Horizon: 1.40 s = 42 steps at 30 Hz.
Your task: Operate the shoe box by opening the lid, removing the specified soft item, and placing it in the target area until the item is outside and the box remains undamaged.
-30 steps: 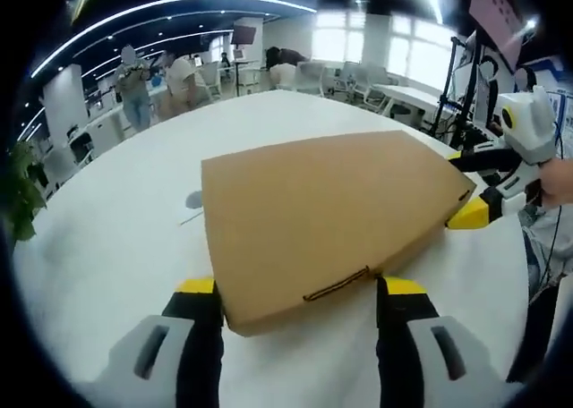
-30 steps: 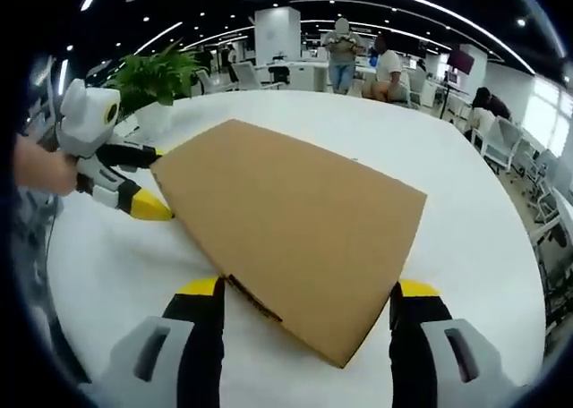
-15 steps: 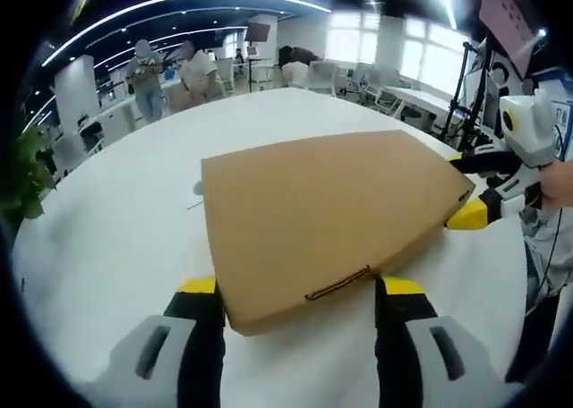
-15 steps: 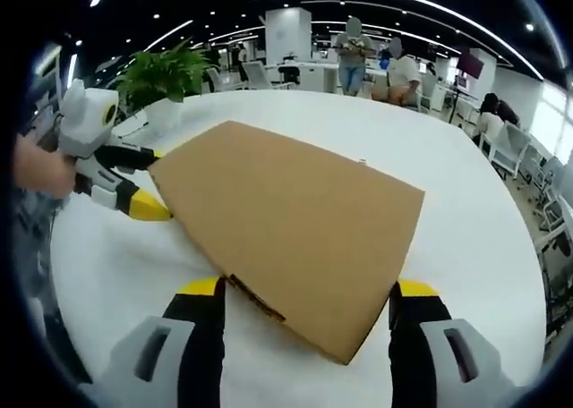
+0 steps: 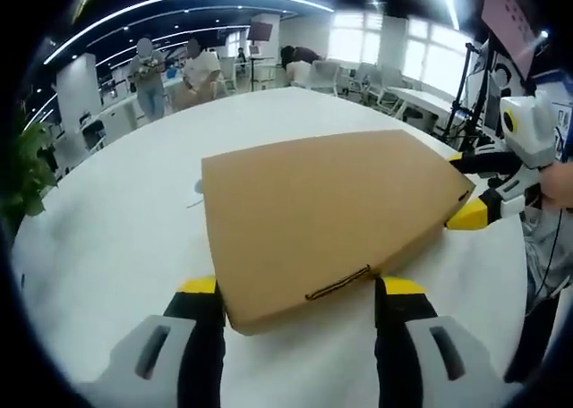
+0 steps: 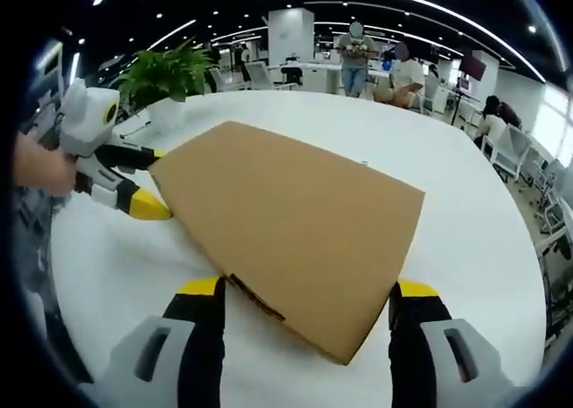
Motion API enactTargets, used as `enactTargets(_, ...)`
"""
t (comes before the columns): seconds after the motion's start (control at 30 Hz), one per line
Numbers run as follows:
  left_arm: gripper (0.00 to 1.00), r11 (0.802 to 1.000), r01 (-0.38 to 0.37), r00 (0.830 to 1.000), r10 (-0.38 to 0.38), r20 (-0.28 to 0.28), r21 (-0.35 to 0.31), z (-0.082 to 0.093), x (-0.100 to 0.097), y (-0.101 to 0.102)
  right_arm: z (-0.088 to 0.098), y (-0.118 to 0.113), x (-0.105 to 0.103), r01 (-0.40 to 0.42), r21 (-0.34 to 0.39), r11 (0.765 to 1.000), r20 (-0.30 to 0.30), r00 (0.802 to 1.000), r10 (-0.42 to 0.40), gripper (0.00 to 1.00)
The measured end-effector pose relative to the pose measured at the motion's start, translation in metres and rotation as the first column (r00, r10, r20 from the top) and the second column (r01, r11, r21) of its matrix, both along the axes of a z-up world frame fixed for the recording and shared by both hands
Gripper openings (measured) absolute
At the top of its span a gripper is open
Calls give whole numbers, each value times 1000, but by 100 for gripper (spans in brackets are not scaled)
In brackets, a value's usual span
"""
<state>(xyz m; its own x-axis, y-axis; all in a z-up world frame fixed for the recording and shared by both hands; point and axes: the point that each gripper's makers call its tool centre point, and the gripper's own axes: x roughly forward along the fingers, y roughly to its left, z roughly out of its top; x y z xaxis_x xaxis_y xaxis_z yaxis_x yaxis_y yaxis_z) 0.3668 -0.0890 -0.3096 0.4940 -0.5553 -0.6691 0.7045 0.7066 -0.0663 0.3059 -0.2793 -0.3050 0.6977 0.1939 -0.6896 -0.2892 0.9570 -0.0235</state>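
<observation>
A closed brown cardboard shoe box point(image 5: 322, 220) lies flat on a round white table point(image 5: 116, 238), its lid down. In the left gripper view its near end sits between the yellow tips of my left gripper point(image 5: 300, 289), whose jaws stand wide apart. At the box's far right end is my right gripper point(image 5: 461, 186), also spread around the box, with a hand behind it. In the right gripper view the shoe box point(image 6: 295, 220) reaches between the jaws of my right gripper point(image 6: 309, 289), and the left gripper point(image 6: 152, 182) straddles the far left corner. The soft item is hidden.
A small grey scrap point(image 5: 199, 187) lies on the table beside the box. A potted plant point(image 6: 166, 72) stands at the table's edge. A stand point(image 5: 466, 77) and office chairs and desks lie beyond; people point(image 6: 358, 46) stand far back.
The box and both grippers stand as before. The views have turned slightly, and the people in the background have shifted.
</observation>
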Motion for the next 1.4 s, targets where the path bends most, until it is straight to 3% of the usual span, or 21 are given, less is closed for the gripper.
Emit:
enactTargets(0.73,67,999,-46,999,46,5,-3,0,-11,4,1,1,-2,-45,1,999,19,999,45,74)
enactTargets(1.4,66,993,-122,993,122,-9,0,1,-31,14,0,8,-8,-102,-1,995,-9,995,102,73)
